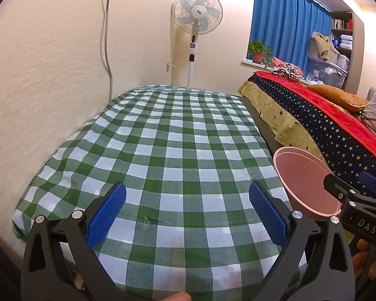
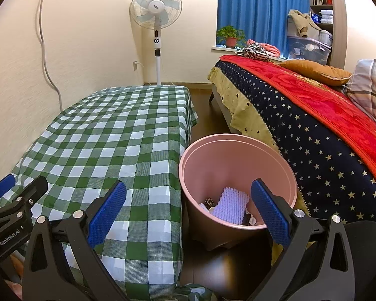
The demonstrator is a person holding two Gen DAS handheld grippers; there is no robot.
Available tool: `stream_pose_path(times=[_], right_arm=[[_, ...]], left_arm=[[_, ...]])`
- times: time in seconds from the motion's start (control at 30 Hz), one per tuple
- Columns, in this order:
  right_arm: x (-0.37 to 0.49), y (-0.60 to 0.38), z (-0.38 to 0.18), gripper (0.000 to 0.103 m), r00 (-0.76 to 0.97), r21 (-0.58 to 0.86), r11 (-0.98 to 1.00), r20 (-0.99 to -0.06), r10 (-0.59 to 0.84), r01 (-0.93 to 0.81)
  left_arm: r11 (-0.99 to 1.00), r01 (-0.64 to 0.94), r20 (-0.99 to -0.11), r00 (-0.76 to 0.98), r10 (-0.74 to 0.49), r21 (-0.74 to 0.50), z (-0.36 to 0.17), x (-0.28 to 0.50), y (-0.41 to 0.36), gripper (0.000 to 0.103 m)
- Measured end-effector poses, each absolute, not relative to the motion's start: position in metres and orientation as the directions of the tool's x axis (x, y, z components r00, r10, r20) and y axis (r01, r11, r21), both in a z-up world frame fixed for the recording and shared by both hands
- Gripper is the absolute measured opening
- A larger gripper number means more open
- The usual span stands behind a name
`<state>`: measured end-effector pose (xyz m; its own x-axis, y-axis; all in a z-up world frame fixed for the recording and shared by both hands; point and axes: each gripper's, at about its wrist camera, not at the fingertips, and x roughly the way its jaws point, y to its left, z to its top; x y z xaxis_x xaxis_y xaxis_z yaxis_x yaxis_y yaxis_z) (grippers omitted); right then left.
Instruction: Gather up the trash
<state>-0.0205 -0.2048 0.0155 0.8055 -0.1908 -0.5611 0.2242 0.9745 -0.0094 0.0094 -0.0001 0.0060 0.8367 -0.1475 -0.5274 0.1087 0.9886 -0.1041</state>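
Observation:
A pink trash bin (image 2: 238,165) stands on the dark floor between the table and the bed. It holds a white bumpy foam piece (image 2: 231,205) and some other scraps. My right gripper (image 2: 188,208) is open and empty, just above the bin's near rim. My left gripper (image 1: 188,210) is open and empty above the near part of the green-and-white checked tablecloth (image 1: 168,150). The bin's rim (image 1: 303,175) shows at the right of the left wrist view, with the right gripper's fingers (image 1: 371,183) beside it. No trash shows on the cloth.
The table (image 2: 107,135) stands against the wall on the left. A bed (image 2: 313,125) with a star-patterned cover and red blanket is on the right. A standing fan (image 2: 156,25) is in the far corner. The left gripper's body (image 2: 15,200) is at the left edge.

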Motion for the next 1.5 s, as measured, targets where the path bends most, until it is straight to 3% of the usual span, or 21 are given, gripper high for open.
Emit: stream_pose_path(times=[1.5], right_arm=[[-0.0197, -0.2046, 0.0149, 0.098, 0.805, -0.01, 0.975, -0.561, -0.19, 0.223]], left_arm=[[0.989, 0.114, -0.524, 0.839, -0.149, -0.098, 0.0072, 0.0091, 0.0009, 0.095]])
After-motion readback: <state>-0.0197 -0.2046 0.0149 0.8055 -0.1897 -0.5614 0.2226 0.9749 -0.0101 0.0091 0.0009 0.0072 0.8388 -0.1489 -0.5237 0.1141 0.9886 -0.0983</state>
